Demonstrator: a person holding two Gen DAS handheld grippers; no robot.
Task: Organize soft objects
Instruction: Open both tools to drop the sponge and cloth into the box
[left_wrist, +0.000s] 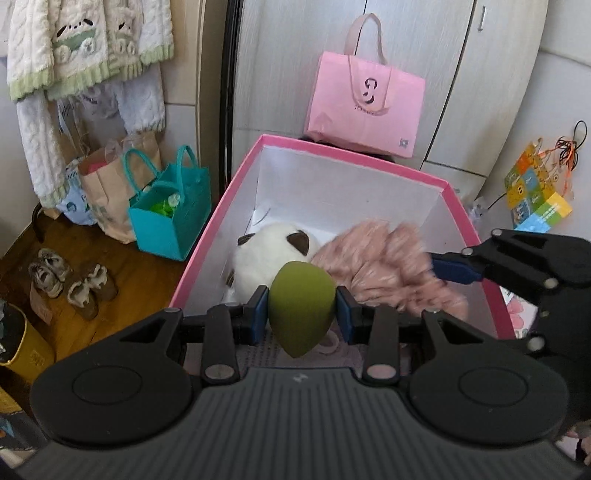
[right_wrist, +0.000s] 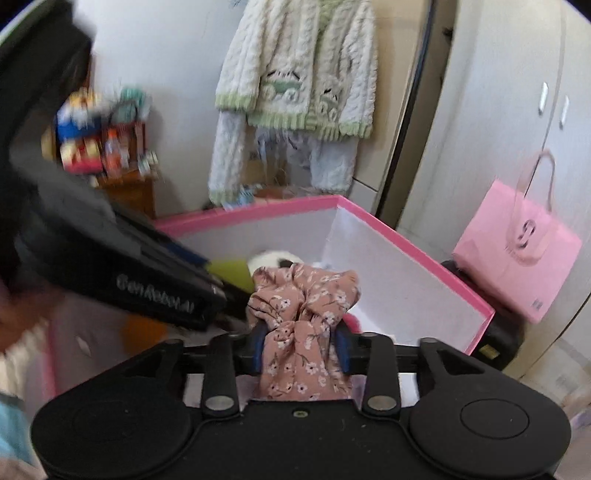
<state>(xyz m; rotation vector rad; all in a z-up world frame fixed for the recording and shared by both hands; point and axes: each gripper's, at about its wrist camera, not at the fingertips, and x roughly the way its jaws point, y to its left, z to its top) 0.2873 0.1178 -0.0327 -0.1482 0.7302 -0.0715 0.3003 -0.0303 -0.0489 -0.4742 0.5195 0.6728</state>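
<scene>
My left gripper (left_wrist: 301, 312) is shut on an olive-green teardrop sponge (left_wrist: 301, 314), held just above the near edge of a pink-rimmed white box (left_wrist: 354, 151). Inside the box lie a white plush with brown ears (left_wrist: 273, 251) and a pink floral cloth (left_wrist: 388, 266), blurred in the left wrist view. My right gripper (right_wrist: 301, 347) is shut on that pink floral cloth (right_wrist: 303, 306) over the box (right_wrist: 424, 254). It enters the left wrist view from the right (left_wrist: 458, 269). The left gripper's body (right_wrist: 122, 266) crosses the right wrist view, with the sponge (right_wrist: 232, 273) at its tip.
A pink shopping bag (left_wrist: 364, 107) stands behind the box against white cabinet doors. A teal tote (left_wrist: 170, 218), a brown paper bag (left_wrist: 107, 192) and shoes (left_wrist: 70, 284) sit on the wooden floor to the left. A knitted cardigan (left_wrist: 81, 44) hangs above them. A colourful bag (left_wrist: 535, 192) is at right.
</scene>
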